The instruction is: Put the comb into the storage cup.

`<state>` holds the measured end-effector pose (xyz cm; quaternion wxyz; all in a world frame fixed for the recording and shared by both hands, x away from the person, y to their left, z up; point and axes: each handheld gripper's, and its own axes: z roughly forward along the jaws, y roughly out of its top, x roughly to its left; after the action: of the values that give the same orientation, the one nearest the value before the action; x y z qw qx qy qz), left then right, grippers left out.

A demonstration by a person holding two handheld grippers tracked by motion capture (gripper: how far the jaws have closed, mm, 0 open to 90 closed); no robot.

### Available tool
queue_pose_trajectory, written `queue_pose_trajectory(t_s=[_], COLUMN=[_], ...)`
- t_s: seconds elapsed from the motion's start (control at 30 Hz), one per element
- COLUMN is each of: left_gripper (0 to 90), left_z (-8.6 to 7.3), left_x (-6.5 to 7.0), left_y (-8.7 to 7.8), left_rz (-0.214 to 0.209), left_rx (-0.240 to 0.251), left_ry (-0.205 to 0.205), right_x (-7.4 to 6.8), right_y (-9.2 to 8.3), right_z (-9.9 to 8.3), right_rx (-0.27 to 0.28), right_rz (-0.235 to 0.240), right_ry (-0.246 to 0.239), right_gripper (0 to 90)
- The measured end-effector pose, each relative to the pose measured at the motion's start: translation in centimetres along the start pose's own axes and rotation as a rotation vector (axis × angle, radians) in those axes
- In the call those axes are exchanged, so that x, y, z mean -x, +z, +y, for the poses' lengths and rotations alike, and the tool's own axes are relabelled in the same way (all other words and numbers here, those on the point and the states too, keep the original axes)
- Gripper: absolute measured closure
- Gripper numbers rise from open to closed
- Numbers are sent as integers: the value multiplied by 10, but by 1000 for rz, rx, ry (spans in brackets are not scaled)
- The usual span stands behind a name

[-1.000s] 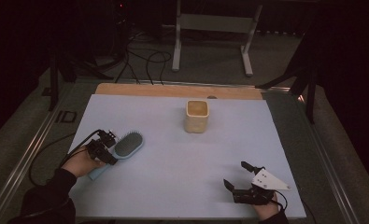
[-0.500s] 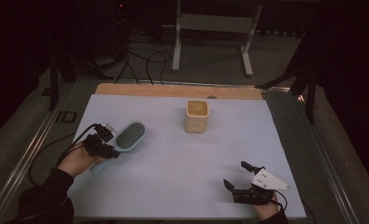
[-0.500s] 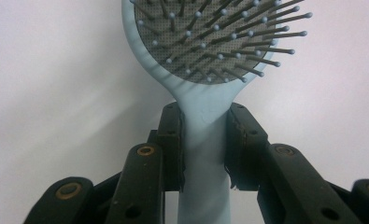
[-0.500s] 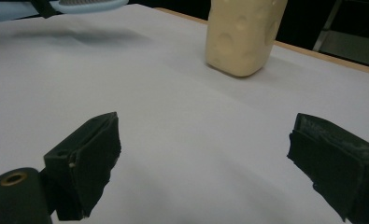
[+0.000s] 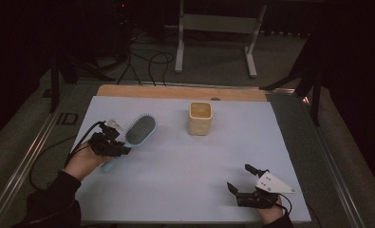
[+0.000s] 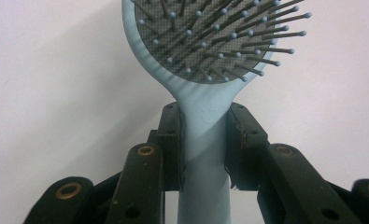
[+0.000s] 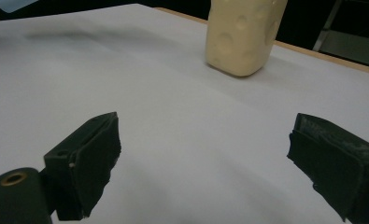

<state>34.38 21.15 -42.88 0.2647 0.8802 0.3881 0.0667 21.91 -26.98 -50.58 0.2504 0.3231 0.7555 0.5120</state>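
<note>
A light blue hairbrush [image 5: 138,132] with a grey bristle pad is held off the white sheet at the left. My left gripper [image 5: 121,147] is shut on its handle, just below the head; in the left gripper view both pads press the handle [image 6: 203,154] and the bristled head [image 6: 210,37] points away from me. A cream cup [image 5: 200,118] with dimpled sides stands upright at the middle back; in the right gripper view the cup [image 7: 240,35] is ahead. My right gripper [image 5: 244,180] rests open at the front right, nothing between its jaws [image 7: 205,163].
A white sheet [image 5: 185,166] covers the table, with a wooden strip [image 5: 175,91] along its far edge. Metal rails run down both sides. A white stand [image 5: 218,33] and cables lie on the dark floor beyond.
My left gripper has lifted the hairbrush off the sheet and carried it slightly toward the back. The right gripper and the cup have kept still.
</note>
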Motion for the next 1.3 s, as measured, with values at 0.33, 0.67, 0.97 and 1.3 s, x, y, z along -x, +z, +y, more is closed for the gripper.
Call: queue_pose_trajectory(t_s=[0.33,0.67,0.97,1.3], left_gripper=[704,703,703,703], left_z=[8,16,23,34], left_x=[6,15,21,31], left_y=[-1,-4,-6,-6], left_rz=[-9,3,-1,7], left_rx=[78,155,222,290], left_ry=[25,49,66,85], right_x=[0,0,0,1], right_y=[0,0,-1,0], right_z=[0,0,0,0], right_rx=[0,-1,1,-6], right_rz=[0,0,-4,-4], right_ry=[-1,-1,3,-1], right_gripper=[88,88,88,89])
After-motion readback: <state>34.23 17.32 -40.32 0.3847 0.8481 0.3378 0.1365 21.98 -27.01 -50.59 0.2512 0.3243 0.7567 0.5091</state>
